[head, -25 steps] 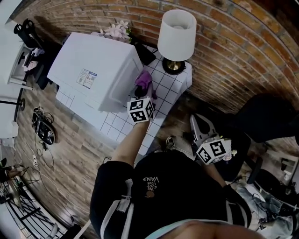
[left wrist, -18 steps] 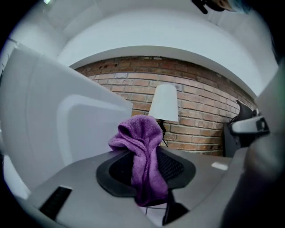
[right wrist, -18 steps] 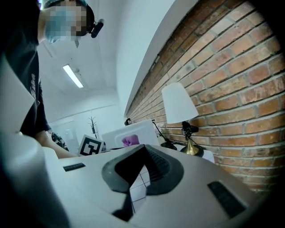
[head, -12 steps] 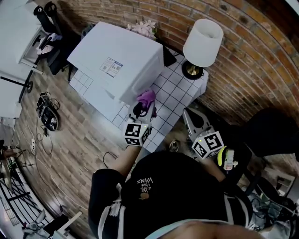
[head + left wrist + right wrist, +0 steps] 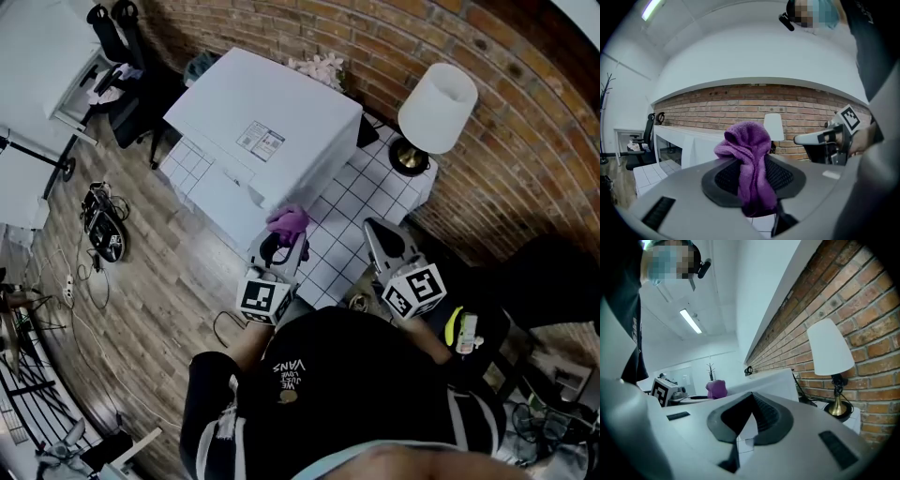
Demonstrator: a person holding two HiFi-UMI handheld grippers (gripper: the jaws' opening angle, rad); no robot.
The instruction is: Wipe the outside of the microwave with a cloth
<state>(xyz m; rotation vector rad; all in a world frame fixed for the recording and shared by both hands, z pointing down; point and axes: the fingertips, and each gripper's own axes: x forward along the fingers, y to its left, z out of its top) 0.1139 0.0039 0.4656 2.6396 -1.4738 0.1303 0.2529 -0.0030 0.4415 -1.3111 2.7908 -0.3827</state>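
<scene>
Cloth (image 5: 750,159) position, quick? (reviewer)

Purple cloth was pinched between the jaws of my left gripper (image 5: 751,185), bunched in a wad above the tips. It sat just off the near right corner of the microwave (image 5: 262,122). I couldn't tell if it touched. (operator)

Other hand? (reviewer)

My right gripper (image 5: 749,420) had its jaws together on nothing. It hung at the near edge of the tiled table (image 5: 370,192). (operator)

Risks? (reviewer)

Wad was small. Pressed flat, I judged the hard jaw tips could scrape the casing instead of the cloth. Sideways drag might also have pulled the cloth out of the pinch. A wide right-hand swing could have knocked the lamp (image 5: 436,103) at the far right. (operator)
</scene>
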